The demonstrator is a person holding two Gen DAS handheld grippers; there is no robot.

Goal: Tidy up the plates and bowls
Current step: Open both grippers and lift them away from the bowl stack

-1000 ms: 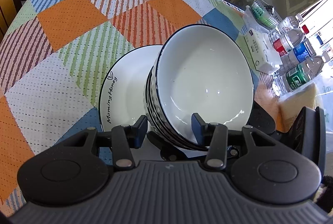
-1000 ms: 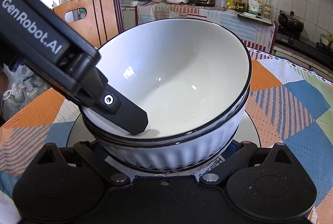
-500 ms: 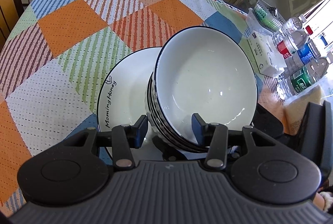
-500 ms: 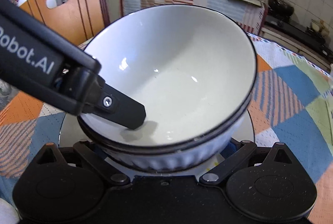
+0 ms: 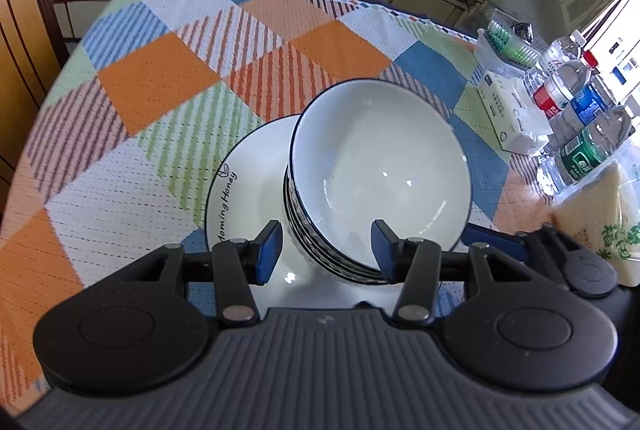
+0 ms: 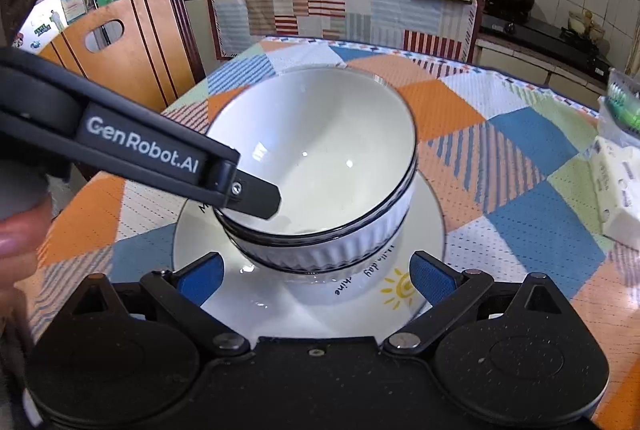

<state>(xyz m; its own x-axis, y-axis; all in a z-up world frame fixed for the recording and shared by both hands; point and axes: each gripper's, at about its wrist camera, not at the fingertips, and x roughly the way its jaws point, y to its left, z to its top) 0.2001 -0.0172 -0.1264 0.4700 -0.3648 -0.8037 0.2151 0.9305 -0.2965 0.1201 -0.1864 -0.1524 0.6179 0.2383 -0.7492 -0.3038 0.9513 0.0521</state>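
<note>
A stack of white ribbed bowls with dark rims point(image 5: 380, 178) point(image 6: 320, 166) stands on a white plate with lettering point(image 5: 244, 190) point(image 6: 424, 230) on the patchwork tablecloth. My left gripper point(image 5: 326, 250) is open, its blue pads straddling the near rim of the bowl stack without pinching it. In the right wrist view one left finger point(image 6: 256, 196) reaches over the rim into the top bowl. My right gripper point(image 6: 316, 276) is open and empty, its pads apart just in front of the bowls, above the plate.
Water bottles point(image 5: 576, 118), a white tissue pack point(image 5: 512, 114) point(image 6: 616, 186), a bag of rice point(image 5: 600, 214) and a green-and-white basket point(image 5: 508, 42) line the table's right side. A wooden chair point(image 6: 120, 50) stands at the far left. Kitchen counters lie behind.
Both grippers have pulled back and up from the bowls. The right gripper's blue pads have come out from under the stack. The bowls now stand level on the plate.
</note>
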